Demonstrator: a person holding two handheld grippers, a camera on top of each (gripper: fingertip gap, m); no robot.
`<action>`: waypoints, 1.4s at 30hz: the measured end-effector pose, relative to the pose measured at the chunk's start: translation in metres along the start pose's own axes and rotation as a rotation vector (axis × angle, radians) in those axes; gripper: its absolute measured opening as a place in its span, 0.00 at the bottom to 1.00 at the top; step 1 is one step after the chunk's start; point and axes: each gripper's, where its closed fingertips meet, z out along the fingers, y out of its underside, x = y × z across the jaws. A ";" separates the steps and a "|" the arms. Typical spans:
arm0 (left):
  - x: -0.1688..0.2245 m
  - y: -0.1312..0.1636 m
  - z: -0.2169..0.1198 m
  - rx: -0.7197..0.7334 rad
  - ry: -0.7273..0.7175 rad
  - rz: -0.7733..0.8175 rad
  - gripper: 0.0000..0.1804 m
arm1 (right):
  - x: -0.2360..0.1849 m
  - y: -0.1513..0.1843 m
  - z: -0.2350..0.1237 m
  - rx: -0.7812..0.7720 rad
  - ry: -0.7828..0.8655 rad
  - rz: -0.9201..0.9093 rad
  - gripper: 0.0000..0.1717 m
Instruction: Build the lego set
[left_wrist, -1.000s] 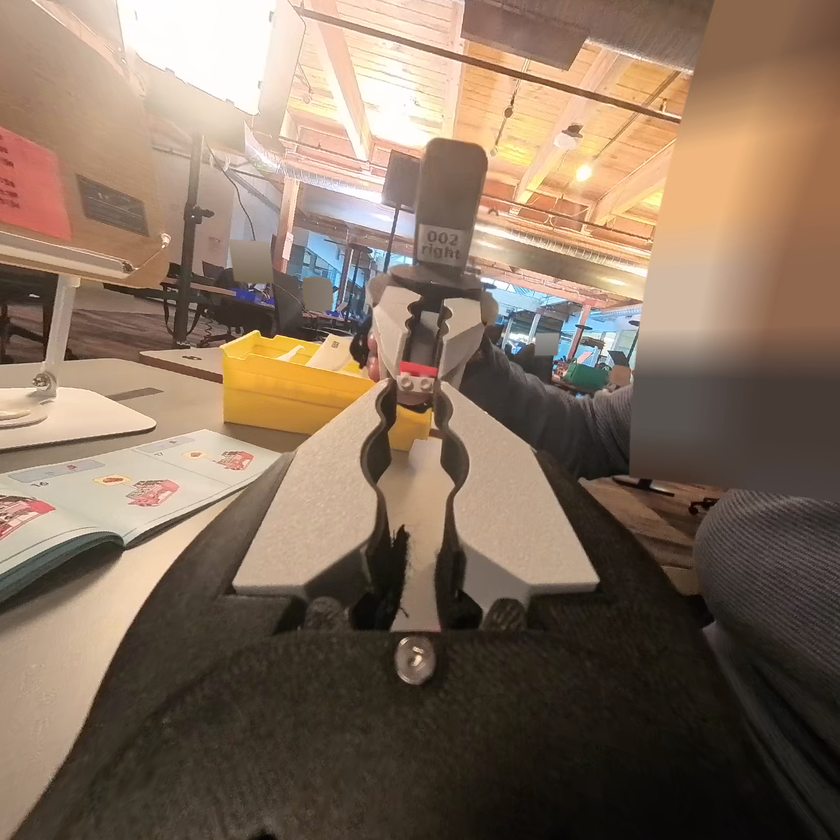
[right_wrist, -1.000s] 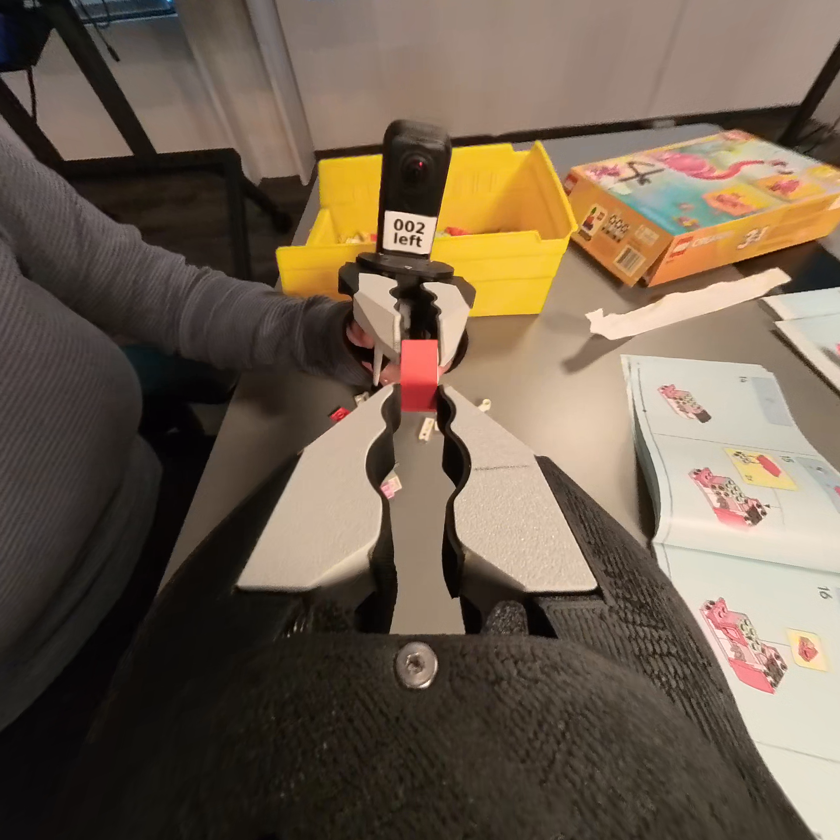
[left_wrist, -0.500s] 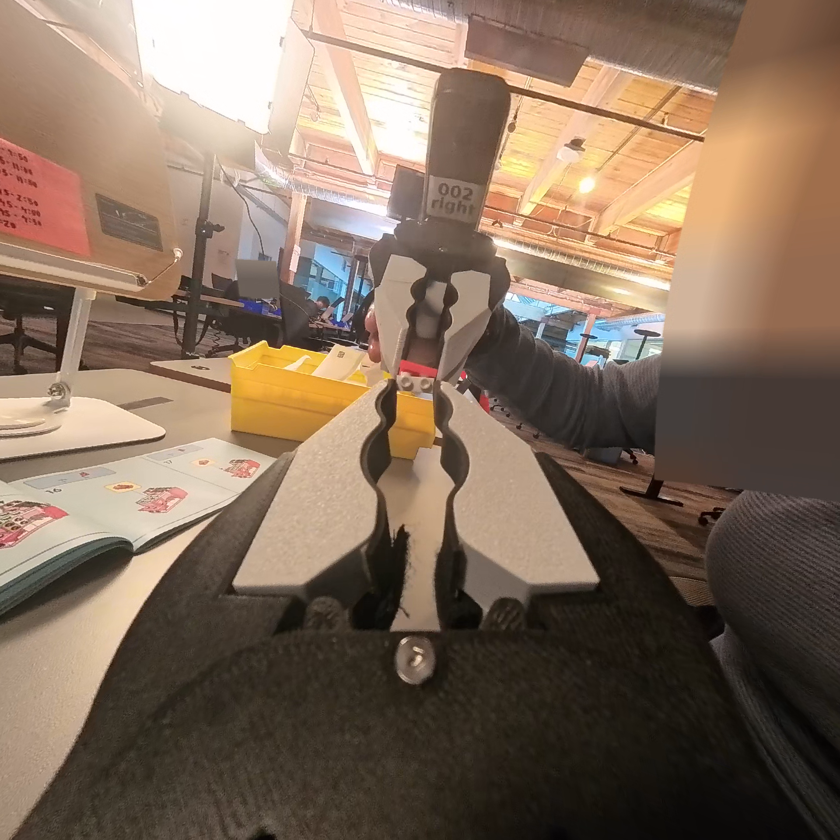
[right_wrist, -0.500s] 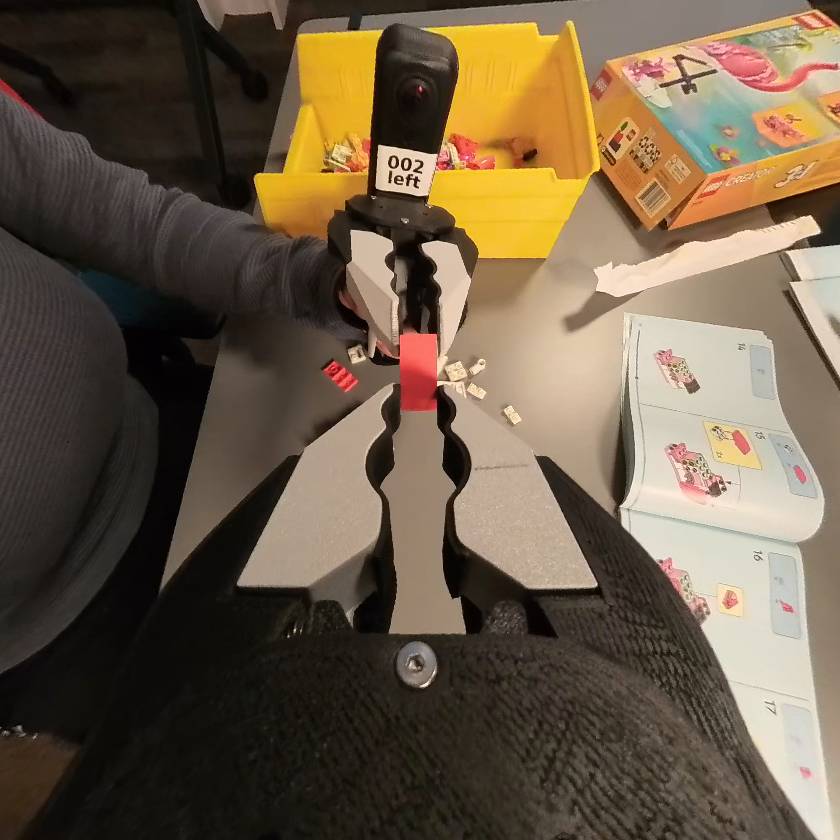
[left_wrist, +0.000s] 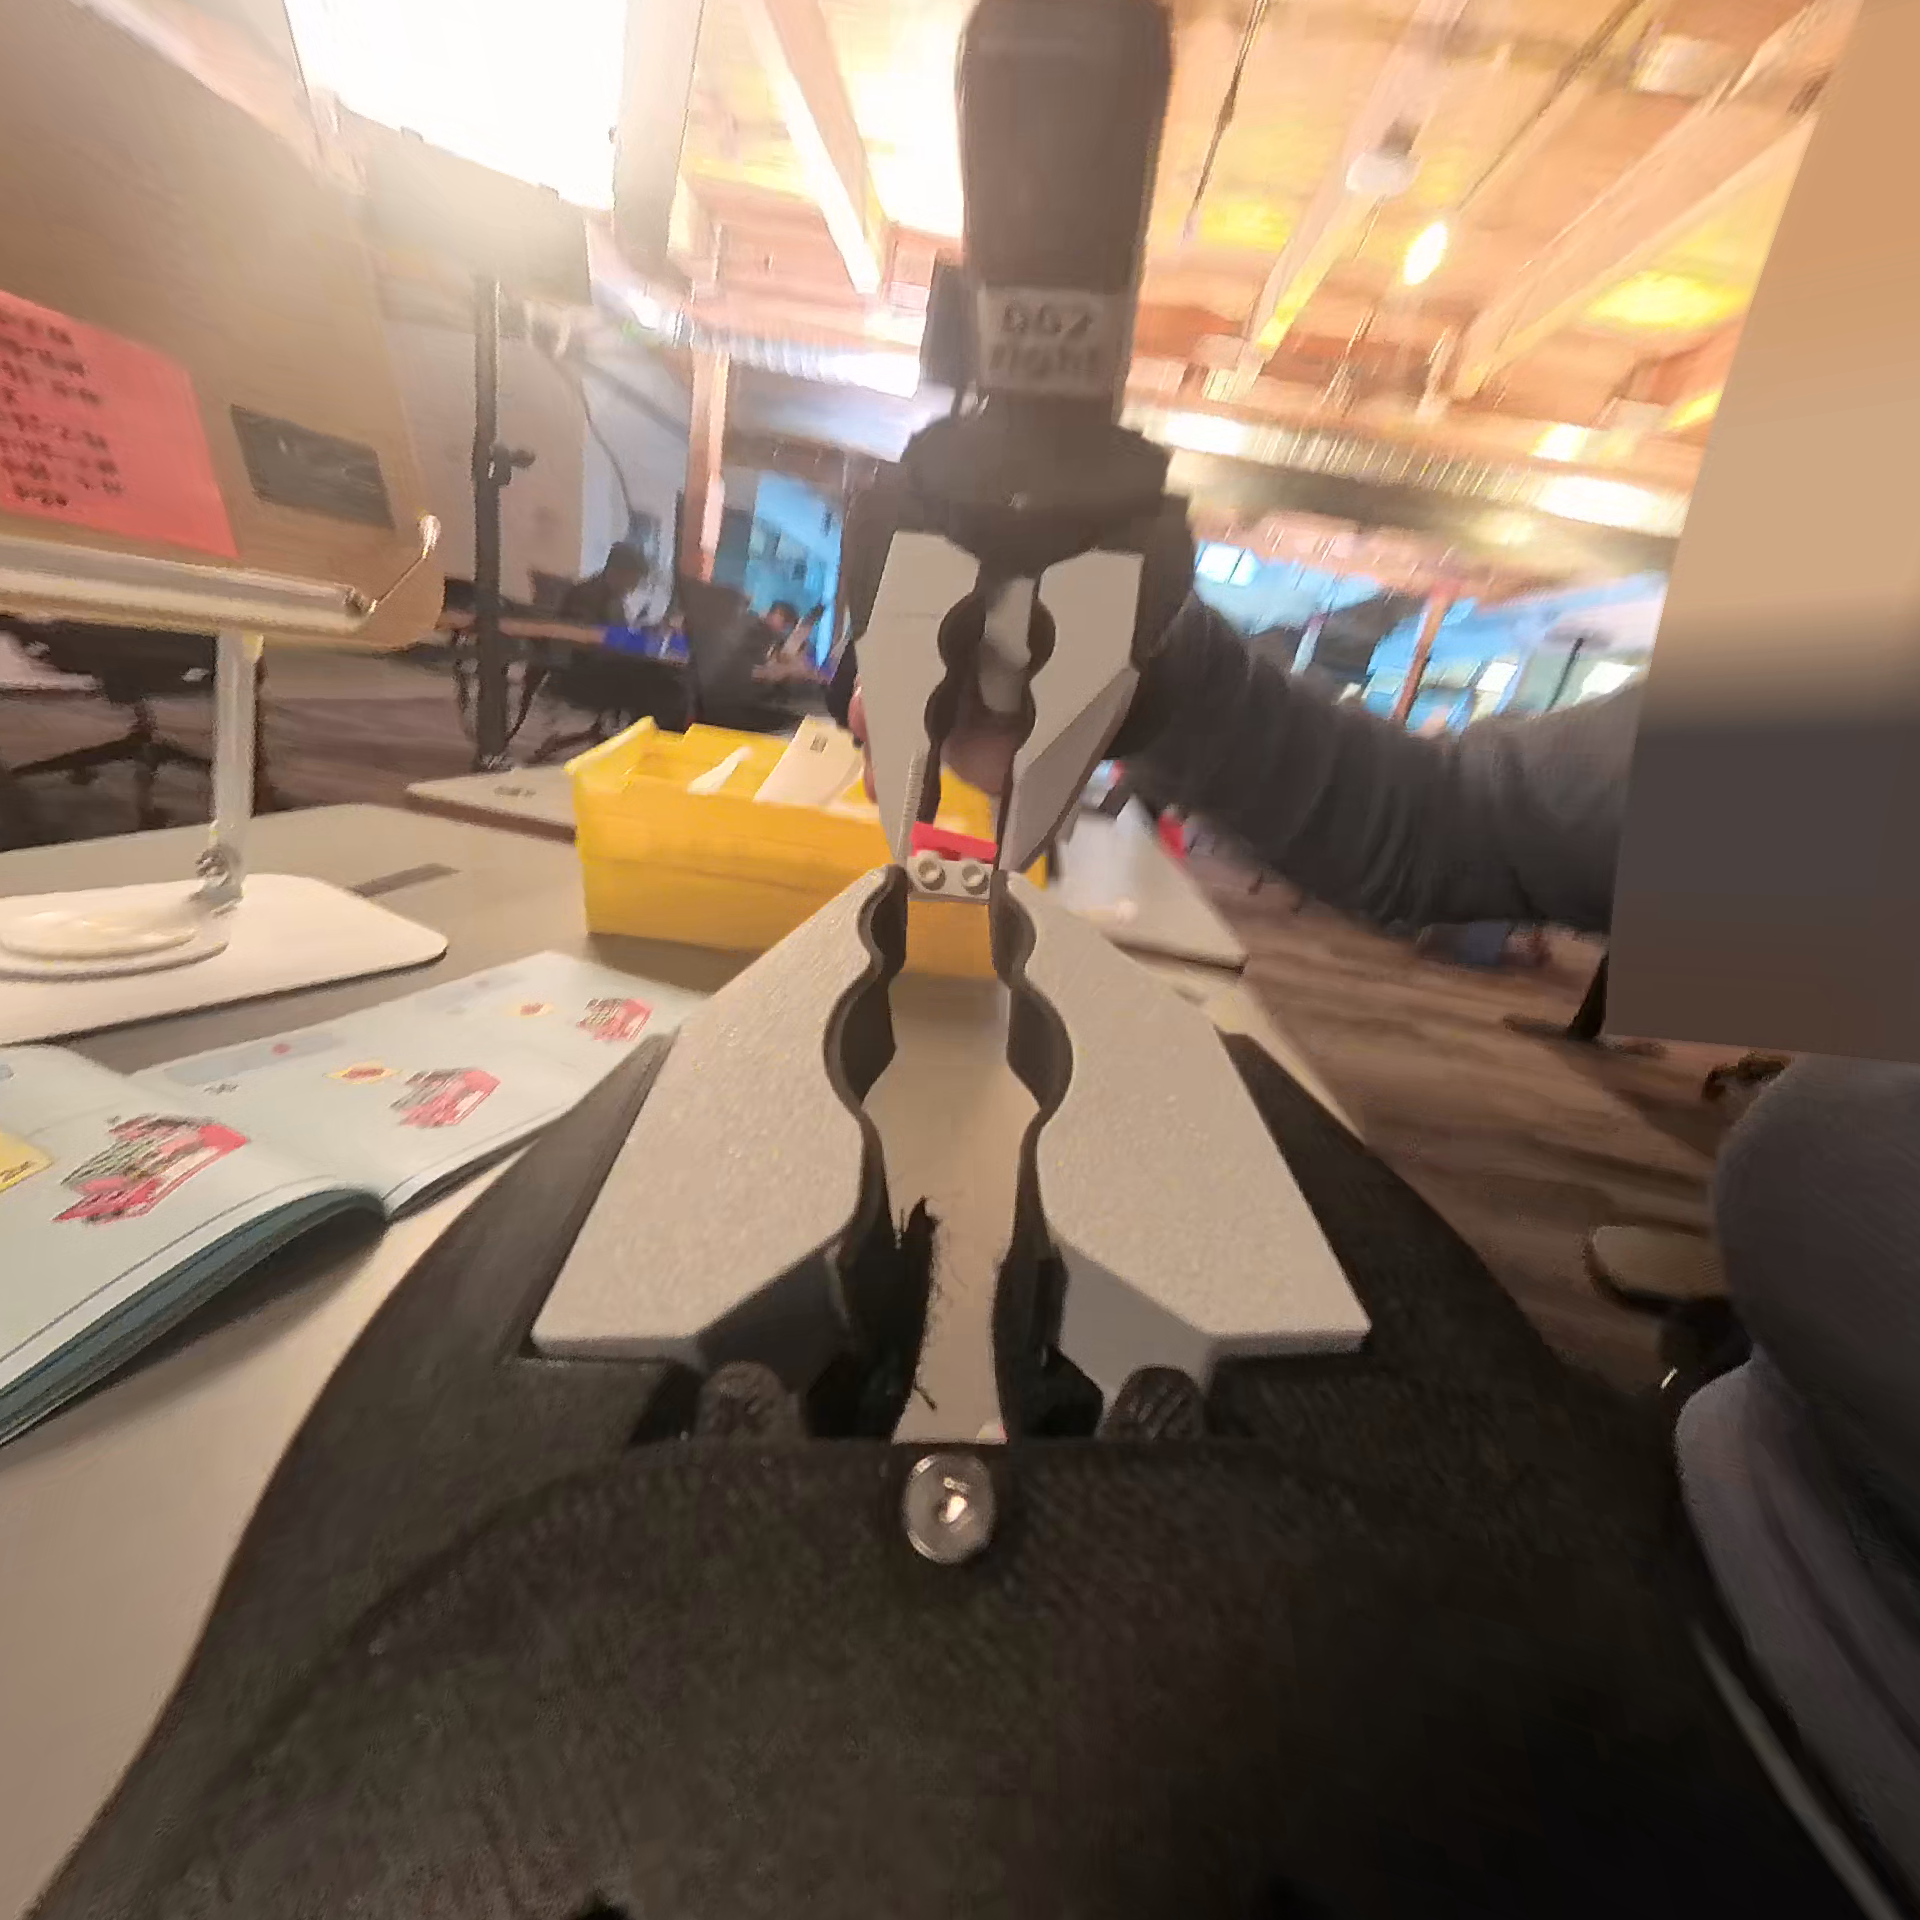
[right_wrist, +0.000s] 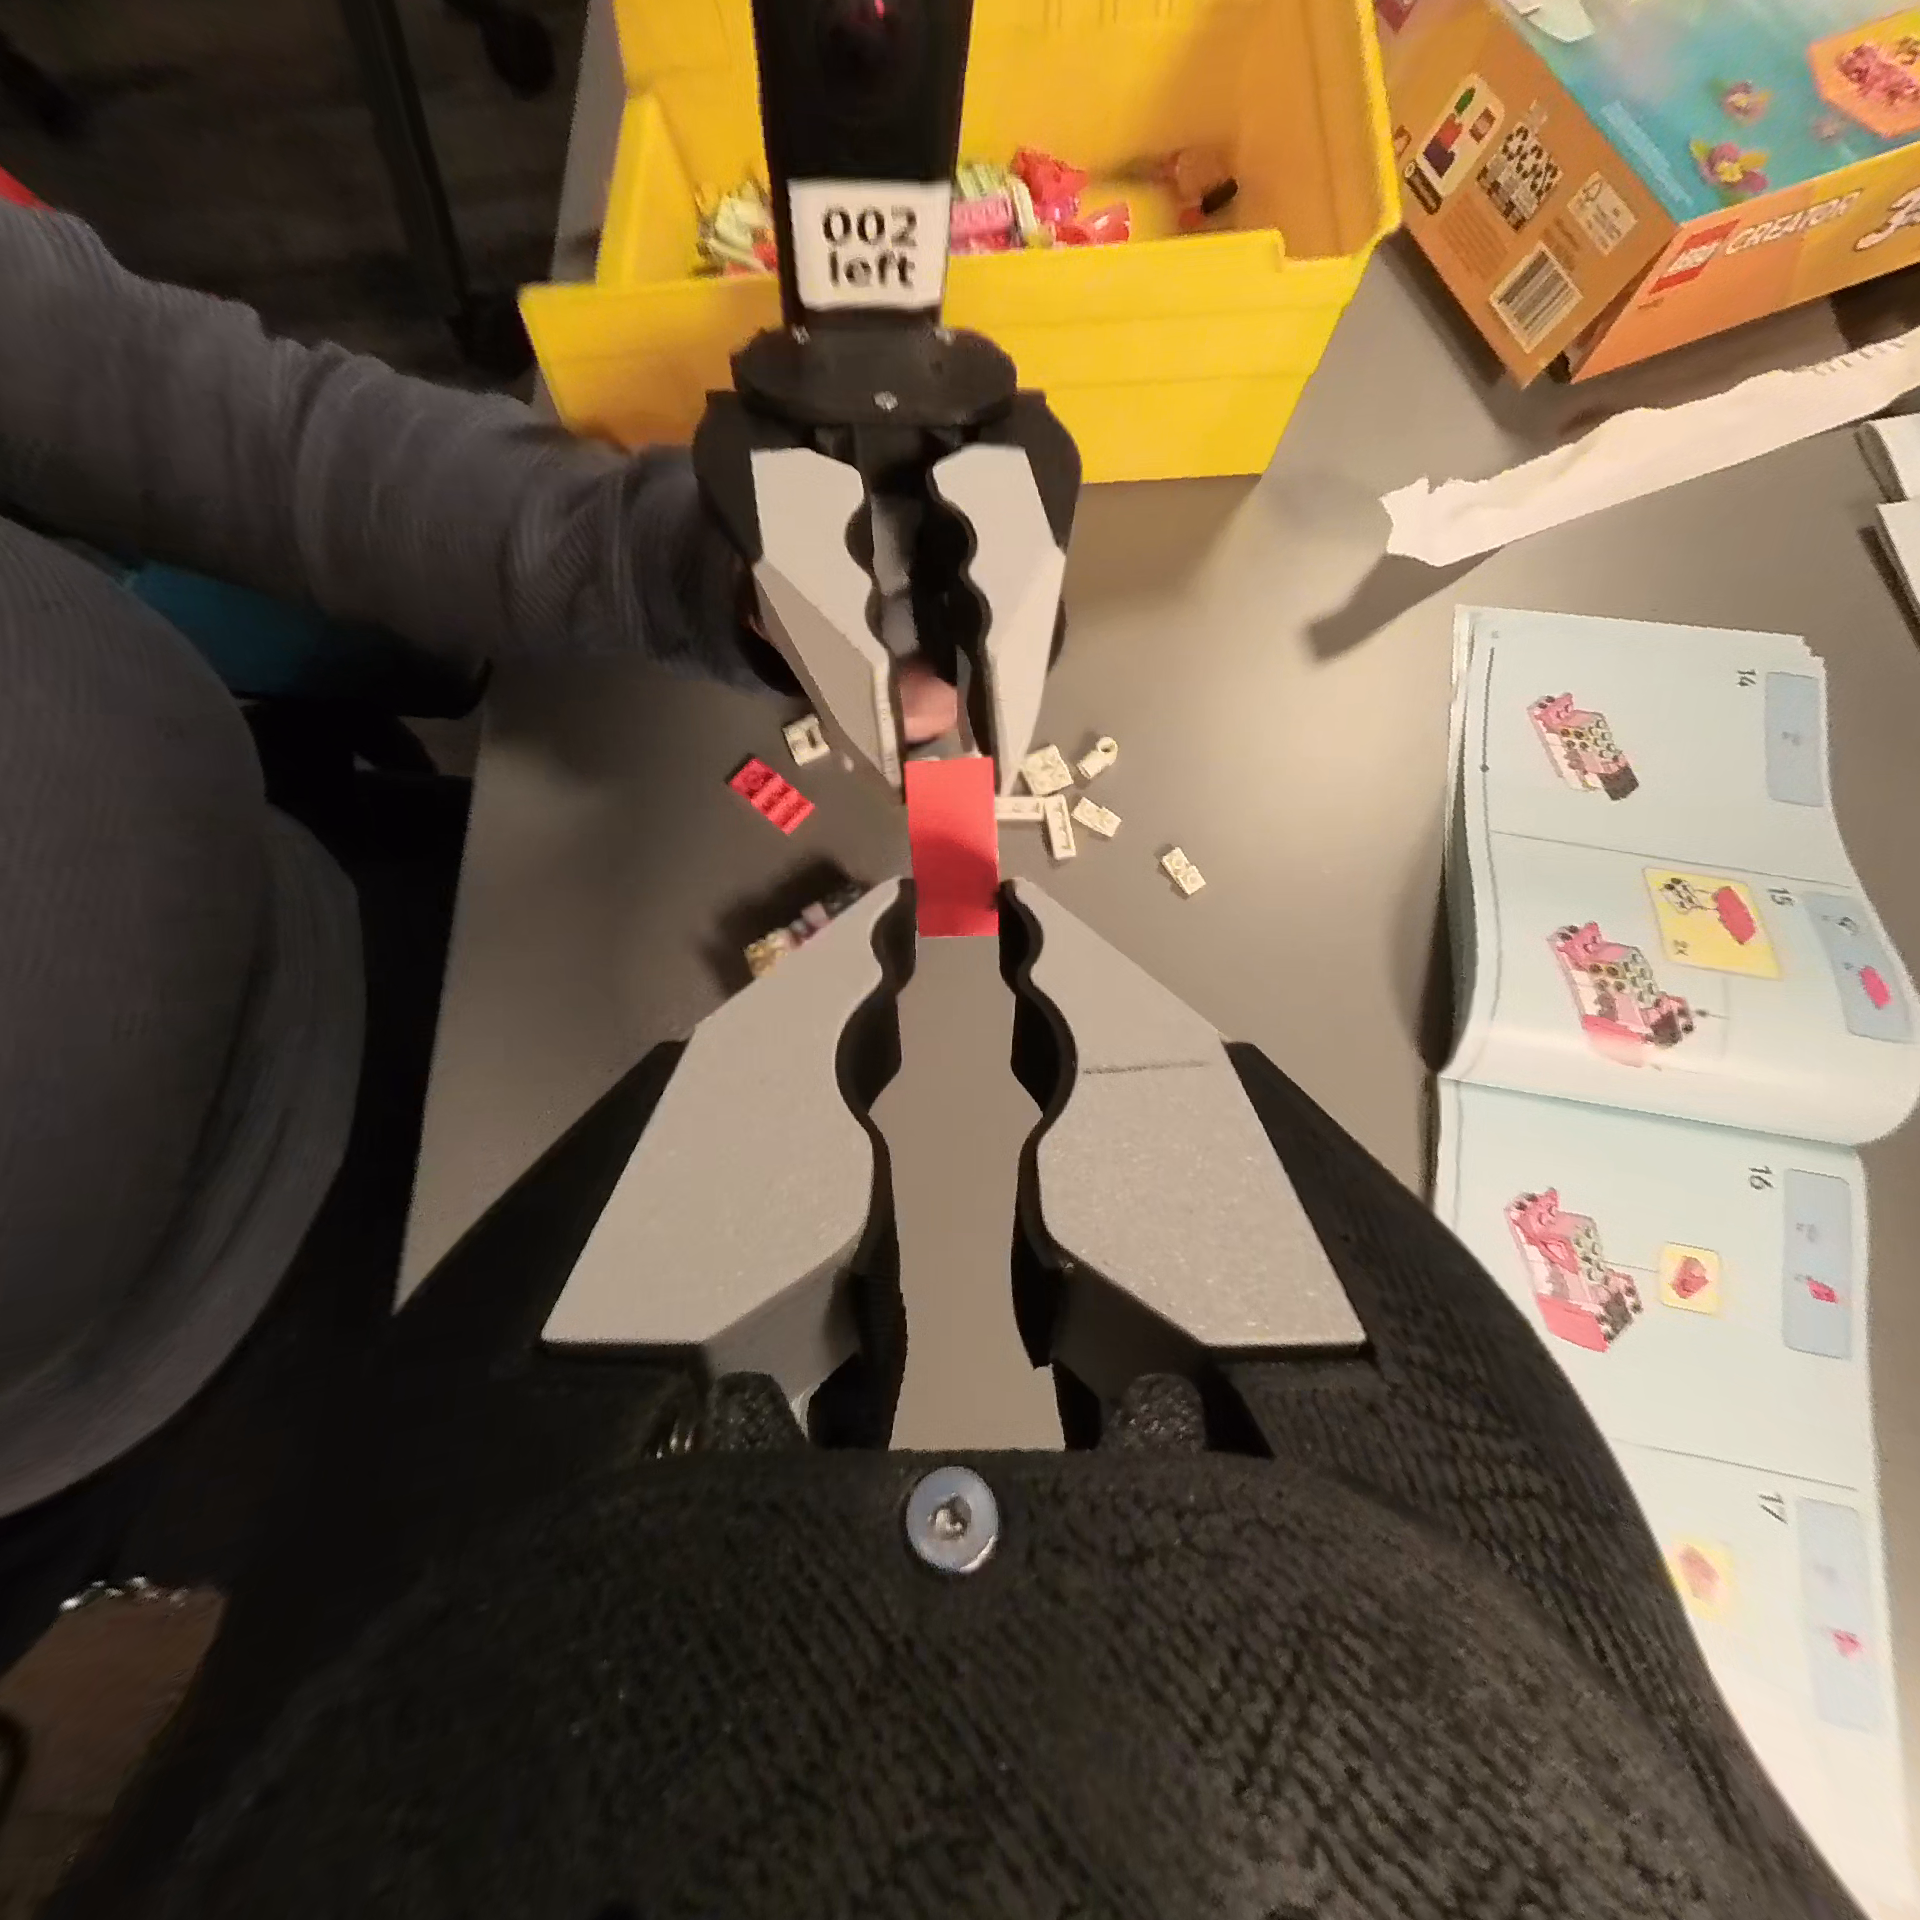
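In the left wrist view my left gripper (left_wrist: 945, 883) is shut on a small light grey two-stud brick (left_wrist: 948, 878), held above the grey table (right_wrist: 1247, 675). My right gripper (left_wrist: 961, 831) comes from above, tip to tip with it. It is shut on a flat red piece (left_wrist: 951, 840) that lies against the top of the grey brick. In the right wrist view my right gripper (right_wrist: 956, 909) pinches the red piece (right_wrist: 951, 842) by its near end. The piece's far end reaches the tips of the left gripper (right_wrist: 940, 764). The grey brick is hidden under it there.
A yellow bin (right_wrist: 1143, 332) of mixed bricks stands behind, an orange toy box (right_wrist: 1662, 156) to its right. An open instruction booklet (right_wrist: 1662, 935) lies right, a paper strip (right_wrist: 1610, 468) above it. Loose white bricks (right_wrist: 1070, 810), a red plate (right_wrist: 771, 798) and a small dark assembly (right_wrist: 800, 914) lie below the grippers. Only a small space, under 4 cm, lies between the two pairs of fingers.
The two grippers have drawn closer together, and the right one has tilted to look more steeply down at the table. Both keep their pieces, the red one staying against the grey brick.
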 end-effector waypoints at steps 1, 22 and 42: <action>-0.001 0.005 0.001 -0.042 -0.012 0.025 0.08 | 0.001 0.005 0.003 -0.010 0.011 -0.017 0.08; -0.001 0.111 -0.013 -0.781 -0.006 0.217 0.08 | -0.010 0.096 0.075 -0.125 -0.104 -0.016 0.07; 0.001 0.126 -0.010 -0.818 0.016 0.181 0.08 | -0.012 0.112 0.075 -0.341 -0.151 -0.031 0.08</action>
